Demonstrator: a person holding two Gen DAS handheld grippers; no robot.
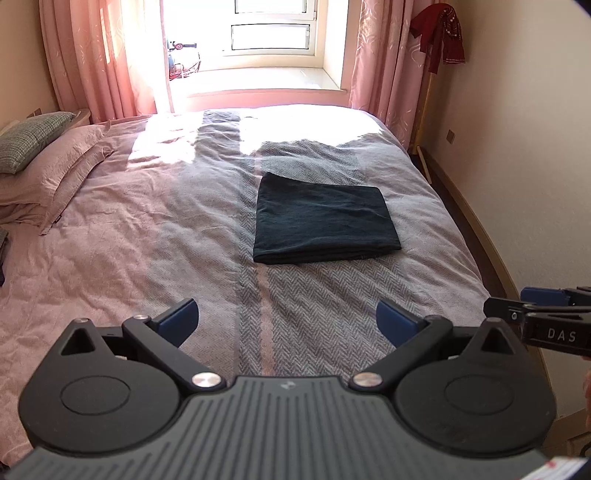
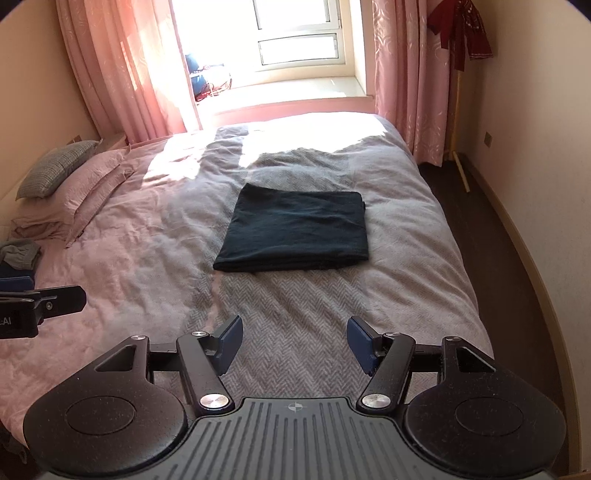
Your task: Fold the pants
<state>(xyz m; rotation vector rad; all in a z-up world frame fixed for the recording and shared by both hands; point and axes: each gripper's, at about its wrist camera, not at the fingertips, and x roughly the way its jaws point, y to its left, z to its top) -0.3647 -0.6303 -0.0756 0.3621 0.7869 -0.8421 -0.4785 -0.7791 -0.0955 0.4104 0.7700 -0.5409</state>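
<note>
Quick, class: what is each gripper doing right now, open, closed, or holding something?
Left gripper: open, nothing between its fingers.
Right gripper: open, nothing between its fingers.
The folded pants lie on the bed, clear of both.

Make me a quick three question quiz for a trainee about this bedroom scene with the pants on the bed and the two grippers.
1. True or false: the dark pants lie folded in a flat rectangle on the bed.
2. Which is between the left gripper fingers? A) the pants B) a pillow C) nothing
3. Fill in: the red cloth hangs at the ____ wall, beside the pink curtain.

Key
1. True. They sit apart from both grippers.
2. C. Its jaws stand wide with only the bedspread behind; the right gripper is empty too.
3. Right.
</note>
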